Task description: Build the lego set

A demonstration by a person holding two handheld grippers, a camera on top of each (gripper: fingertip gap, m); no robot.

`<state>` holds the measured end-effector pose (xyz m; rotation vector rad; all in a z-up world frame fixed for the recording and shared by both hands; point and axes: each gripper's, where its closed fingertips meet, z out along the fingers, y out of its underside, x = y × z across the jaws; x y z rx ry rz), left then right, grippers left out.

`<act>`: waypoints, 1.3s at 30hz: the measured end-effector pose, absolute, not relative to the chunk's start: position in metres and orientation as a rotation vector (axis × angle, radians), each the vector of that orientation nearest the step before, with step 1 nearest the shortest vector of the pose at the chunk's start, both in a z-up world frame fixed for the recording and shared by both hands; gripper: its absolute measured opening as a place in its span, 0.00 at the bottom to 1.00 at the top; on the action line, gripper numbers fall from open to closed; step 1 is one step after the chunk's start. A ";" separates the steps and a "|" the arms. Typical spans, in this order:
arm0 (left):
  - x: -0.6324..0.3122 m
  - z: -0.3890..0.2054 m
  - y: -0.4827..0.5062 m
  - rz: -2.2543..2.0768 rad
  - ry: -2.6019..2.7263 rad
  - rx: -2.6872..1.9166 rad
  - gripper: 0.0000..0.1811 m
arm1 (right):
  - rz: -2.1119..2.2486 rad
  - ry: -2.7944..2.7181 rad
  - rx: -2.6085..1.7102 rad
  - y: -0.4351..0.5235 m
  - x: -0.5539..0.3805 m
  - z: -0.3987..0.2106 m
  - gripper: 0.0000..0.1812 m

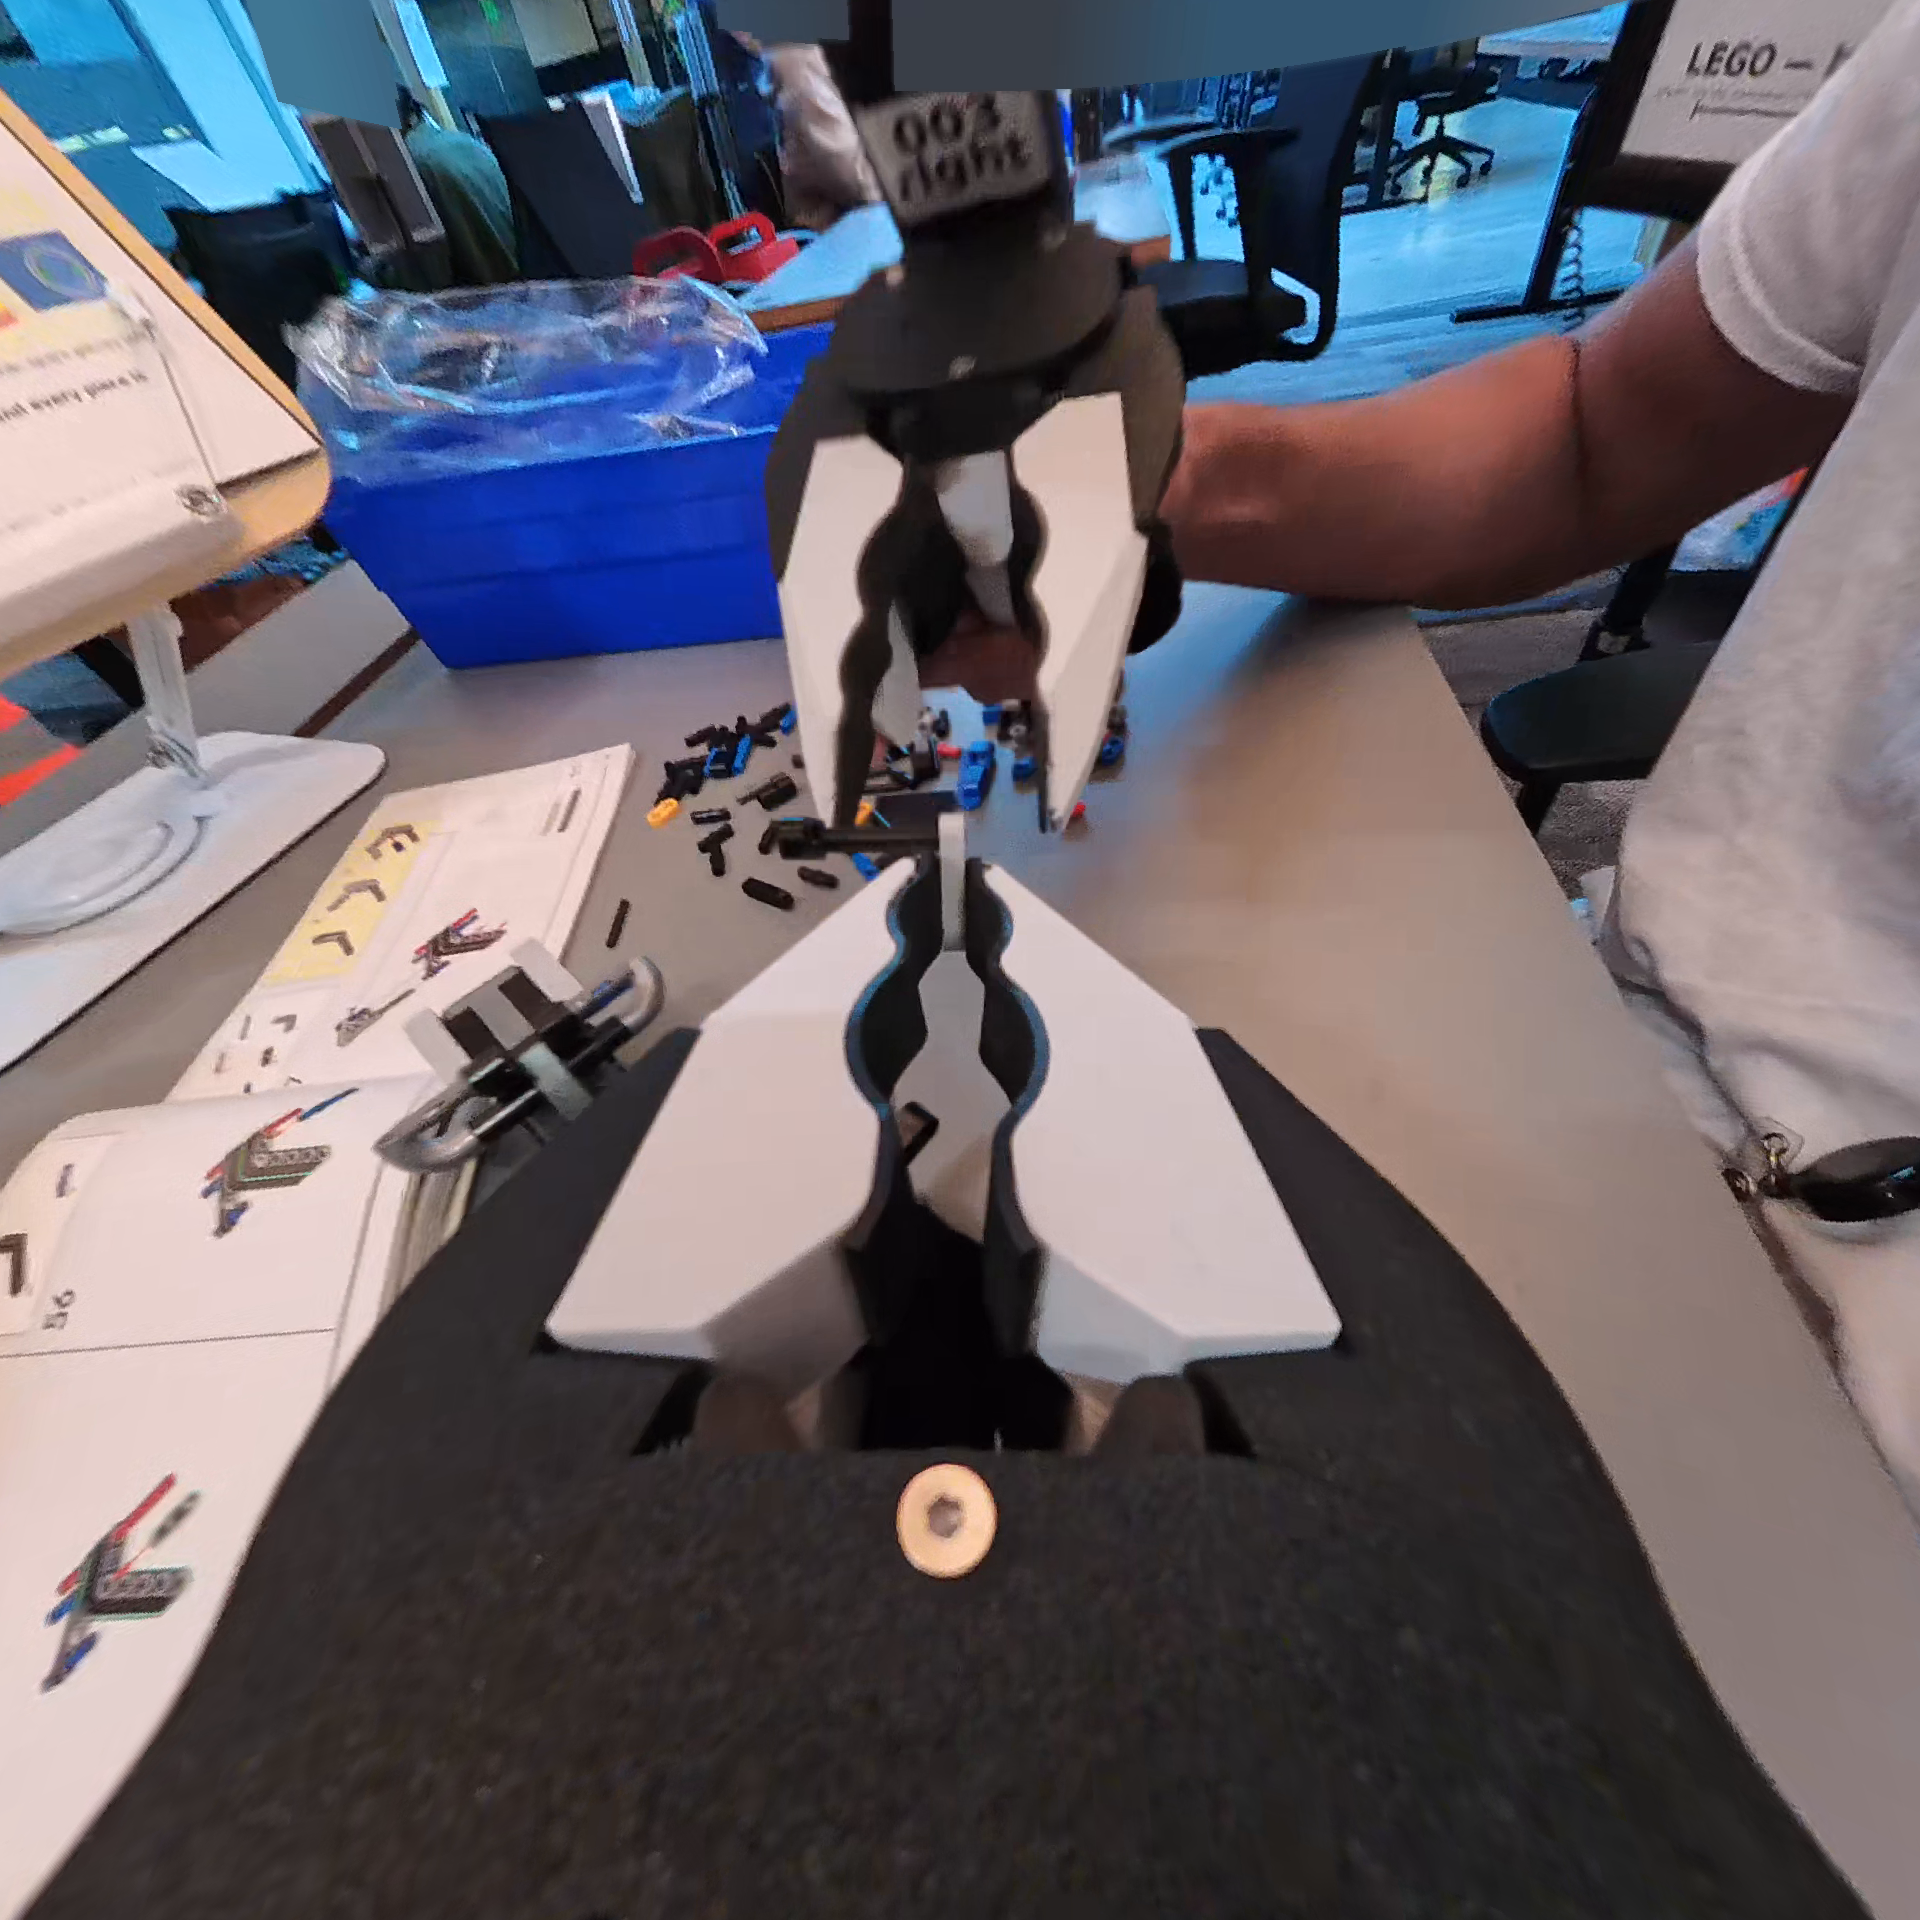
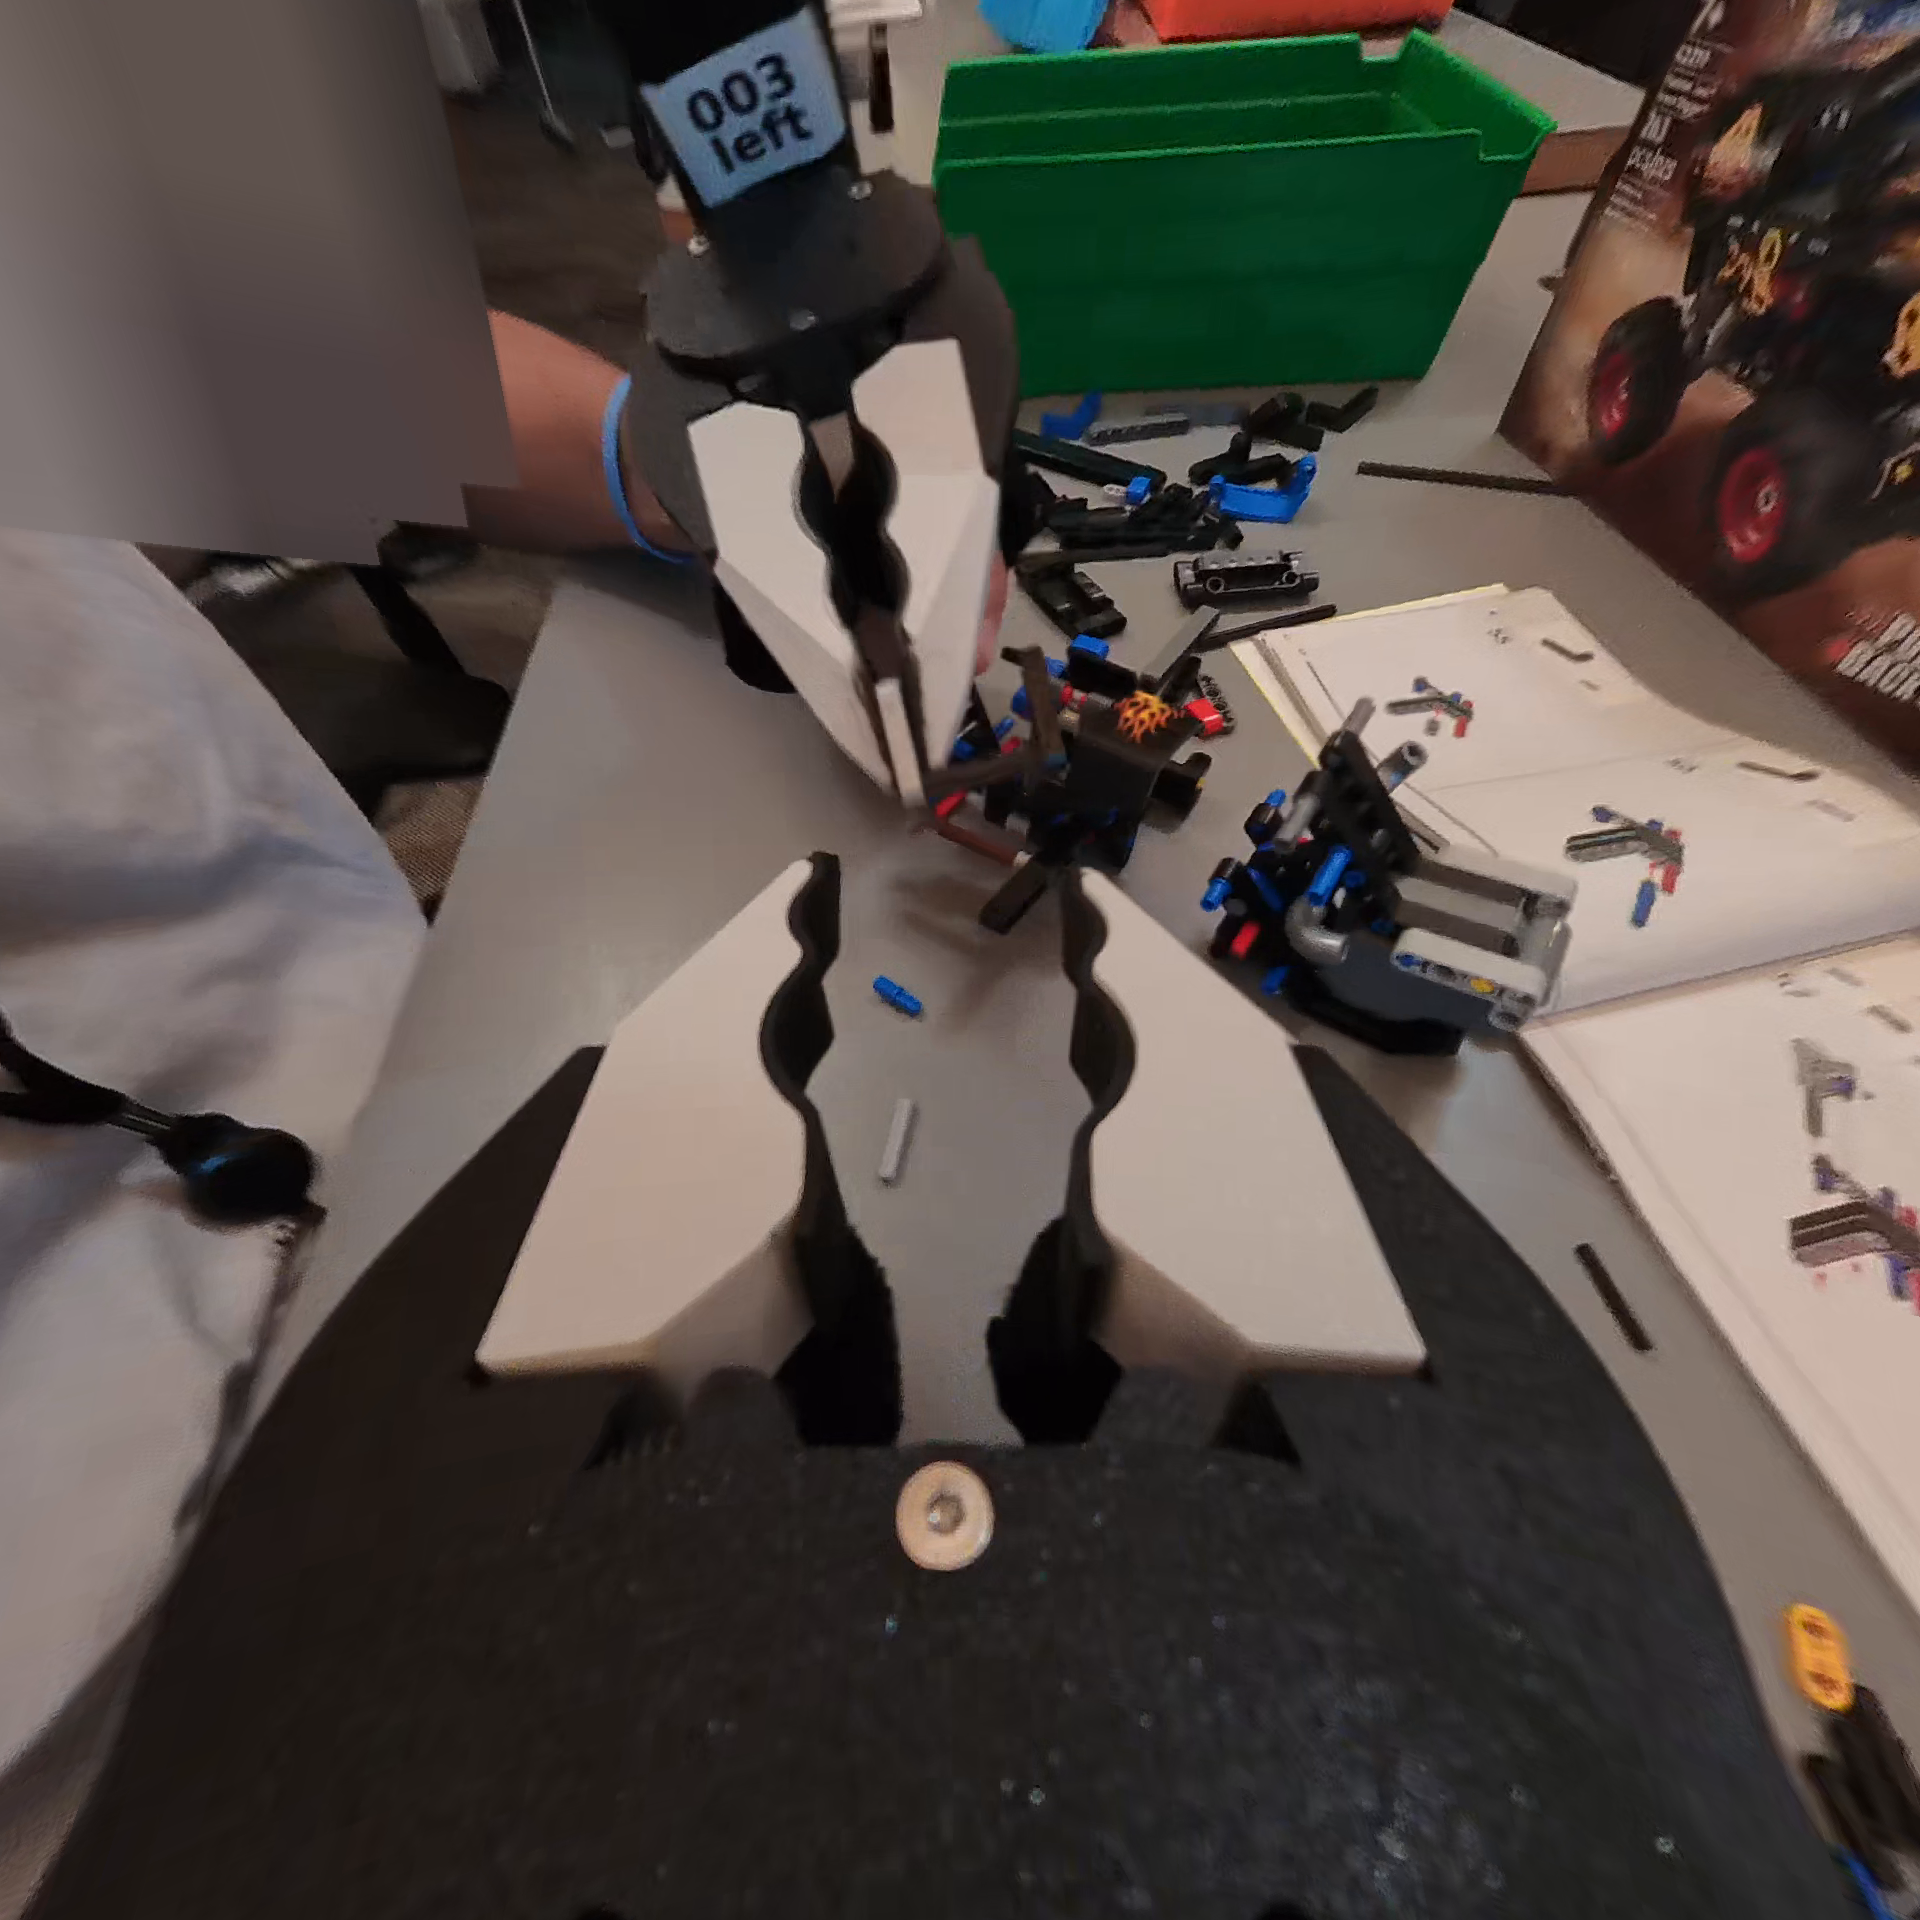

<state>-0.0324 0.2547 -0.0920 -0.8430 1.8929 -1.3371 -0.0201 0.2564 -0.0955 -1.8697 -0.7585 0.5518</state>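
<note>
Left gripper (image 1: pixel 951 873) fingers closed on a thin white flat piece (image 1: pixel 951 883); the piece stands upright and sticks out past the tips. In the right wrist view the same gripper (image 2: pixel 904 769) points down at the worktop (image 2: pixel 644 831), tips just beside a black sub-assembly with a flame sticker (image 2: pixel 1101 769).

Right gripper (image 2: pixel 951 883) fingers spread apart, holding nothing. Between them, on the bare worktop: one small blue pin (image 2: pixel 897 995) and one short grey axle (image 2: pixel 896 1140). From the left wrist view the right gripper (image 1: pixel 951 810) hangs over the scatter of loose black and blue parts (image 1: pixel 748 790).

Containers: two.
- Green bin (image 2: pixel 1226 239) at the far edge; contents cannot be seen.
- Blue bin (image 1: pixel 561 520) at the other far edge, holding crumpled clear plastic bags (image 1: pixel 520 343).

Second build, a grey-and-black chassis (image 2: pixel 1403 914), sits on the open instruction booklet (image 2: pixel 1662 748) toward the right edge. The set's box (image 2: pixel 1766 364) stands upright behind the booklet. A tablet on a white stand (image 1: pixel 125 436) occupies the left far corner in the left wrist view.
</note>
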 end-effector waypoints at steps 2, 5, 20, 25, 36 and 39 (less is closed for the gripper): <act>-0.031 -0.100 0.251 -1.315 1.932 -0.851 0.01 | 0.463 -0.811 -1.884 0.256 -0.025 -0.100 0.24; -0.031 -0.113 0.246 -1.216 1.997 -0.813 0.01 | 0.313 -0.829 -1.897 0.260 -0.020 -0.106 0.23; -0.034 -0.122 0.243 -1.011 2.045 -0.700 0.02 | 0.169 -0.972 -1.782 0.254 -0.031 -0.107 0.18; -0.035 -0.126 0.246 -0.982 2.067 -0.700 0.01 | 0.158 -0.971 -1.777 0.255 -0.032 -0.108 0.18; -0.035 -0.127 0.242 -0.915 2.074 -0.639 0.01 | 0.005 -1.005 -1.761 0.256 -0.031 -0.115 0.18; -0.036 -0.125 0.242 -0.914 2.069 -0.632 0.01 | 0.024 -1.005 -1.750 0.256 -0.032 -0.113 0.18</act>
